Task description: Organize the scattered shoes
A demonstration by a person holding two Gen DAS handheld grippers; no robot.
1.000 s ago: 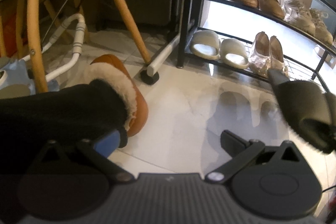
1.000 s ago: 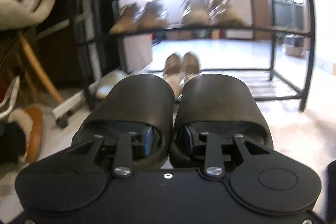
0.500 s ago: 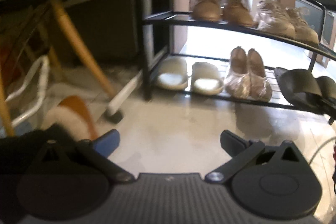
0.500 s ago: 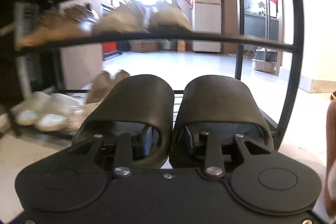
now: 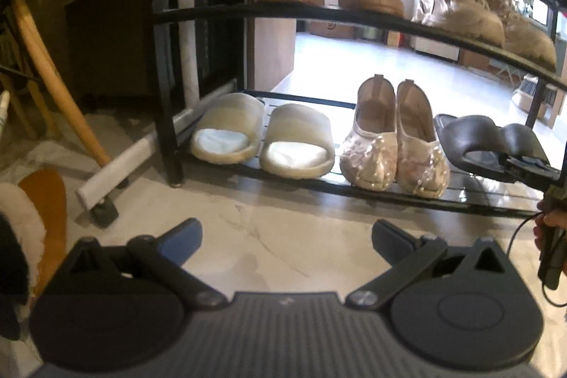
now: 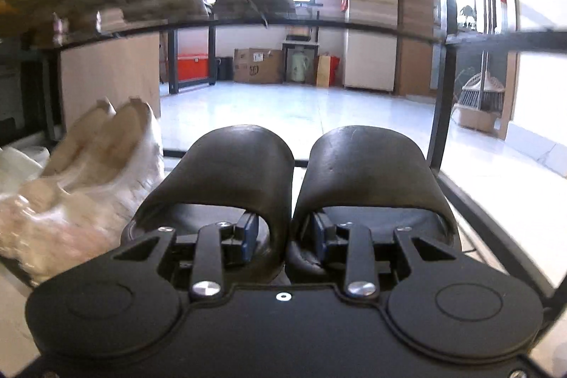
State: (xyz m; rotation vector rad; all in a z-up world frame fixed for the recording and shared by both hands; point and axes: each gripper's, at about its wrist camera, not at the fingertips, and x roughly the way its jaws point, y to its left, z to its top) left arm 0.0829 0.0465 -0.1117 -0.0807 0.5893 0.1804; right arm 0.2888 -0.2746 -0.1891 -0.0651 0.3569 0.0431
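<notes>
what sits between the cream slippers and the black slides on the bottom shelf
The pair of pearly pink flats, side by side, toes toward the camera. The left wrist view shows them right of the cream slippers and left of the black slides that the right gripper holds.

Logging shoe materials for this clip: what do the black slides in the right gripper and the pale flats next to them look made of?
Black slides: likely moulded rubber or foam, matte, one smooth seamless band each, pinched by the right gripper. Pale flats: seemingly fabric or satin with beaded or sequined toes that glint; exact material unclear.
</notes>
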